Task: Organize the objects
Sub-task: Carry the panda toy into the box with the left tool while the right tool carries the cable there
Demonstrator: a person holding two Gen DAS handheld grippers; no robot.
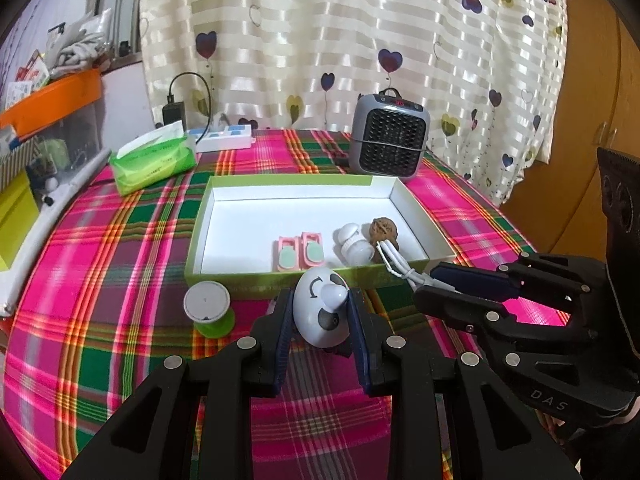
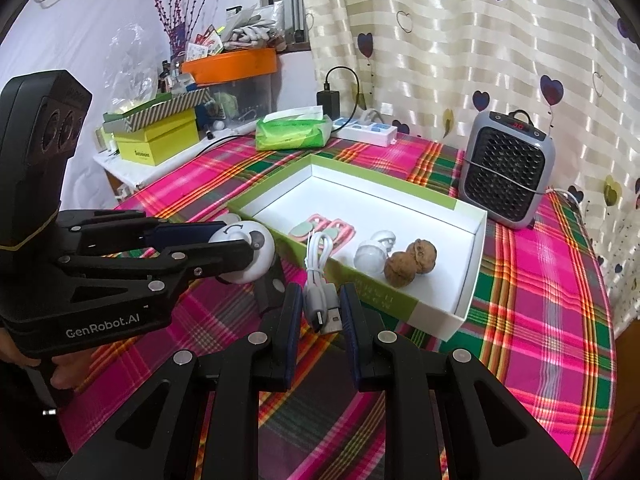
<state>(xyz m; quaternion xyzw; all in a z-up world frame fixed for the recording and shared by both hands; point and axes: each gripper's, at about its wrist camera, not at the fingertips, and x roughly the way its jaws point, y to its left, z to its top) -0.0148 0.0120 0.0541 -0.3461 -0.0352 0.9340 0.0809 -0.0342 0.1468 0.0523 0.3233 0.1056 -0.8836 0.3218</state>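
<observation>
Both my grippers hover just before the box (image 1: 224, 276): left gripper (image 1: 320, 314) clamps the toy (image 1: 318, 312), right gripper (image 2: 322, 308) pinches the cable (image 2: 320, 280).

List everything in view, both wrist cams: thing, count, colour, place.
box: 1, green outside, white inside, open, table centre
clips: 2, pink and mint, in box
walnuts: 2, brown, in box
small round item: 1, white, in box beside walnuts
spool: 1, green with white top, on cloth in front of box
heater: 1, grey, behind box
tissue pack: 1, green, back left
power strip: 1, white and blue, back edge
tablecloth: 1, pink and green plaid
egg-shaped toy: 1, white with dark spots, in left gripper
USB cable: 1, white, in right gripper
</observation>
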